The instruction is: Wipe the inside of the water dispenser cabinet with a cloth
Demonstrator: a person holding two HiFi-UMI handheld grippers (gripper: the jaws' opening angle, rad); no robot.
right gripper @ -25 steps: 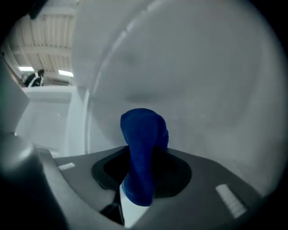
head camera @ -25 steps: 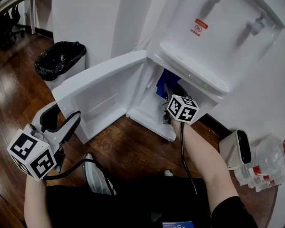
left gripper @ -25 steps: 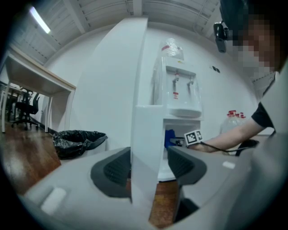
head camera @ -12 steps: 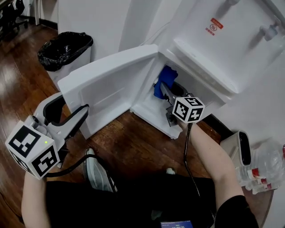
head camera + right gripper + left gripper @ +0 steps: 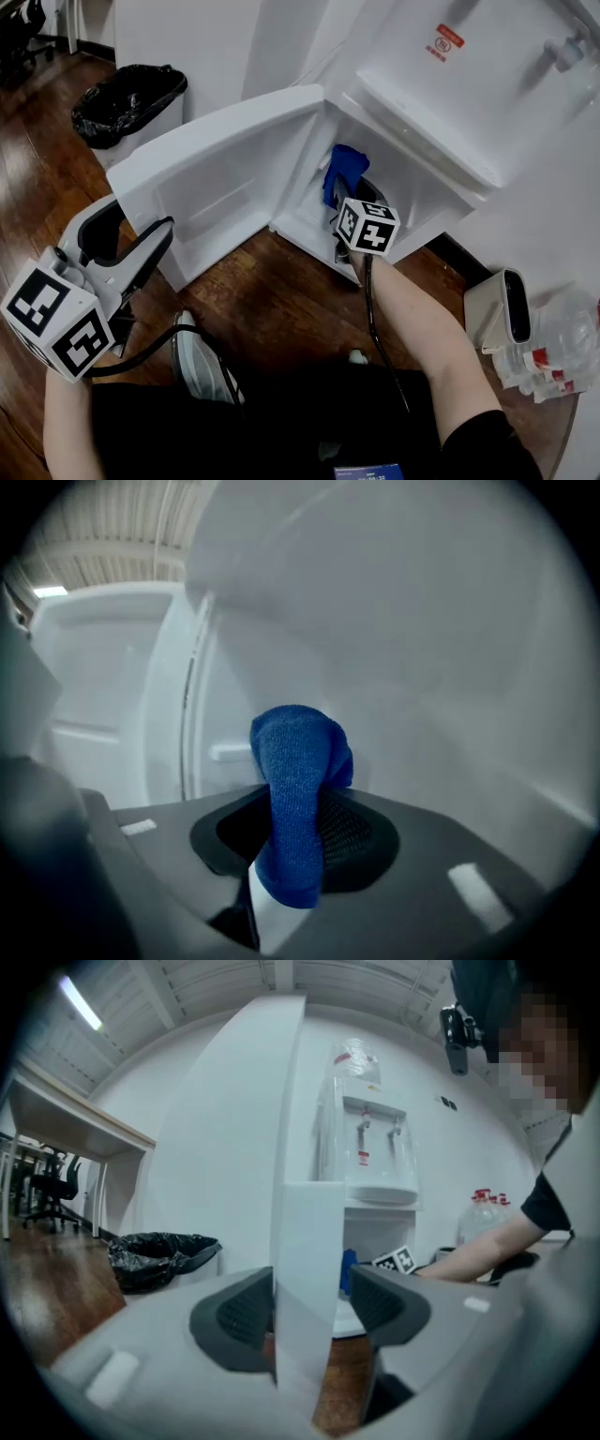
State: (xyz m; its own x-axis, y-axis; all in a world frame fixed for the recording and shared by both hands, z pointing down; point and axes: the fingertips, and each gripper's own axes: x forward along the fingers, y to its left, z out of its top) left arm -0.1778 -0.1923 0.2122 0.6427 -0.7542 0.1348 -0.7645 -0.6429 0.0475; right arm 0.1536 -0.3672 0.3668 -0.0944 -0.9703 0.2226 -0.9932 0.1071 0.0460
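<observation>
The white water dispenser (image 5: 469, 84) stands at the upper right, and its lower cabinet door (image 5: 234, 178) is swung open to the left. My left gripper (image 5: 142, 217) is shut on the door's free edge (image 5: 302, 1269), one pad on each face. Reaching into the cabinet opening (image 5: 412, 202), my right gripper (image 5: 337, 202) is shut on a blue cloth (image 5: 345, 171). In the right gripper view the cloth (image 5: 298, 789) sticks up from between the pads, close to the white inner wall (image 5: 422, 667). The cabinet's deeper interior is hidden behind the cloth and gripper.
A bin lined with a black bag (image 5: 127, 108) stands left of the door on the wooden floor. A white device (image 5: 502, 319) and water bottles (image 5: 553, 361) sit at the right. My shoe (image 5: 202, 361) is below the door. A desk and chair (image 5: 47, 1180) stand far left.
My right gripper has sunk lower inside the cabinet with the blue cloth in it. The left gripper has kept its hold on the door edge.
</observation>
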